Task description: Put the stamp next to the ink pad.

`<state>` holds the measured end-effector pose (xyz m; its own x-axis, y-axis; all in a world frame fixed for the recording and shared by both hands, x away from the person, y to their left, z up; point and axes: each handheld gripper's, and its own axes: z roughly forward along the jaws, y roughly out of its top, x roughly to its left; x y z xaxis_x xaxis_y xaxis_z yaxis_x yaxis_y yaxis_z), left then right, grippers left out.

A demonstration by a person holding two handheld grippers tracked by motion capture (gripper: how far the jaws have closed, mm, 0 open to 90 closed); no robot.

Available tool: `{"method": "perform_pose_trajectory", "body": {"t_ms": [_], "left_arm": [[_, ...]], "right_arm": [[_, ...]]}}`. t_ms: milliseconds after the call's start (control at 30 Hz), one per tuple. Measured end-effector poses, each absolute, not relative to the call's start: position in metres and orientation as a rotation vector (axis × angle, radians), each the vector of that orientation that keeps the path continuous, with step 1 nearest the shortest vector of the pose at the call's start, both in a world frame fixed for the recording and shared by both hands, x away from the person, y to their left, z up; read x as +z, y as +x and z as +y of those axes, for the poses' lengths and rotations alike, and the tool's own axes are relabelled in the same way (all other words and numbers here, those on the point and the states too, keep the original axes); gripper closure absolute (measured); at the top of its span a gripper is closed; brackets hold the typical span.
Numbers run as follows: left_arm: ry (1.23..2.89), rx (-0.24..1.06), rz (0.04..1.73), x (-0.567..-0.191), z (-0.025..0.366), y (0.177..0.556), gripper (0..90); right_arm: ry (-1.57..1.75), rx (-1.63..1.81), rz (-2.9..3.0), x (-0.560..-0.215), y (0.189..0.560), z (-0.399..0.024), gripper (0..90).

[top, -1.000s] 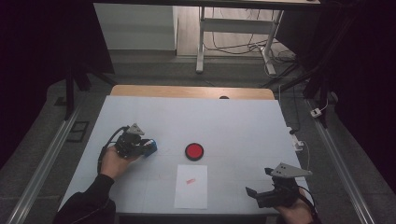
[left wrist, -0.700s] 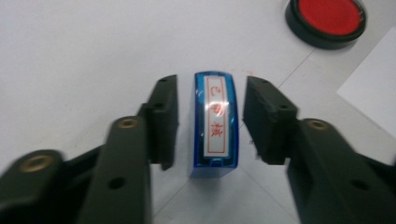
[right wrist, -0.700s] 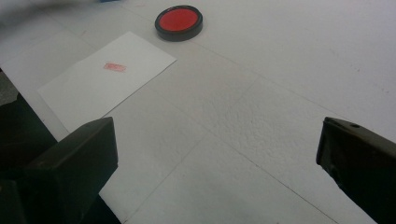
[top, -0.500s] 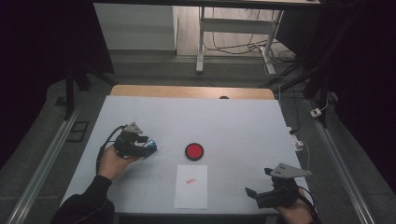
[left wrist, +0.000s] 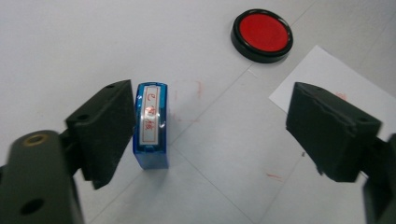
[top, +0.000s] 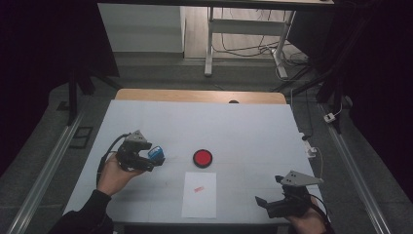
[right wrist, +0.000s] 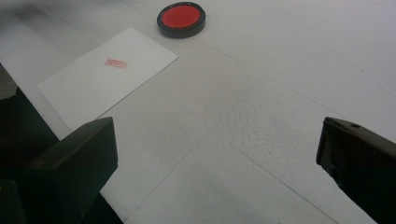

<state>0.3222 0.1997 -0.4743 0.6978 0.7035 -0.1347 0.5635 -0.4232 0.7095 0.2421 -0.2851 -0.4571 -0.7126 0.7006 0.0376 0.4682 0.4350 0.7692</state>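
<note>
The left gripper (top: 152,158) sits over the left side of the white table (top: 253,126). Its fingers (left wrist: 105,130) have just been opening, and now they stand wide apart. The little blue stamp (left wrist: 151,125) stands on the table between them. It is right beside the left finger and may be touching it, but it is hard to be sure. The other finger is well apart from the stamp, so the stamp is let go and not squeezed. The stamp has a white label with red marks on top. A faint red print shows on the table just beside it. Farther off, near the middle of the table, lies the round red ink pad (top: 202,157) in its black case. Just near of the pad lies a white sheet of paper (top: 199,195) with a small red stamp mark (top: 198,188) on it. The right gripper (top: 265,202) is at the near right corner of the table, held in the person's hand. Its fingers (right wrist: 74,163) are spread wide with nothing between them but bare table.
</note>
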Motion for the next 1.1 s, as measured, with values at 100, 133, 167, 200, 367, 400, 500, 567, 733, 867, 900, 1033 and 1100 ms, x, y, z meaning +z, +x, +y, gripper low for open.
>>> {"method": "perform_pose_trajectory", "body": {"t_ms": [100,133,167,200,367,400,500,567,733,867,900,1033,1100], "left_arm": [[2.115,0.239,0.963,-0.47,0.201,0.313,13.0],[2.108,0.246,0.966,-0.468,0.202,0.31,12.2],[2.099,0.247,0.963,-0.467,0.202,0.307,11.6],[2.091,0.249,0.962,-0.466,0.203,0.304,11.1],[2.041,0.231,0.973,-0.462,0.207,0.289,9.6],[2.033,0.226,0.975,-0.462,0.208,0.286,9.4],[2.028,0.223,0.972,-0.461,0.21,0.276,7.2],[2.023,0.219,0.974,-0.461,0.212,0.27,6.5],[1.998,0.212,0.981,-0.461,0.219,0.254,5.1],[1.99,0.213,0.989,-0.463,0.225,0.241,3.7],[1.99,0.215,0.99,-0.463,0.227,0.238,3.6],[1.976,0.219,1.007,-0.466,0.233,0.227,2.0],[1.964,0.213,1.017,-0.467,0.237,0.222,1.0]], "right_arm": [[1.01,1.154,2.403,-0.457,0.242,-0.285,0.0],[1.011,1.154,2.403,-0.457,0.242,-0.285,0.0],[1.011,1.156,2.401,-0.457,0.242,-0.285,0.0],[1.01,1.152,2.405,-0.457,0.242,-0.285,0.0],[1.02,1.154,2.399,-0.457,0.242,-0.285,0.0],[1.021,1.154,2.399,-0.457,0.242,-0.286,0.0],[1.028,1.161,2.398,-0.457,0.243,-0.286,0.0],[1.035,1.162,2.394,-0.457,0.243,-0.286,0.0],[1.038,1.161,2.394,-0.457,0.243,-0.287,0.0],[1.042,1.162,2.394,-0.457,0.243,-0.287,0.0],[1.043,1.164,2.393,-0.457,0.243,-0.287,0.0],[1.044,1.164,2.392,-0.457,0.243,-0.287,0.0],[1.047,1.166,2.39,-0.457,0.244,-0.287,0.0]]}}
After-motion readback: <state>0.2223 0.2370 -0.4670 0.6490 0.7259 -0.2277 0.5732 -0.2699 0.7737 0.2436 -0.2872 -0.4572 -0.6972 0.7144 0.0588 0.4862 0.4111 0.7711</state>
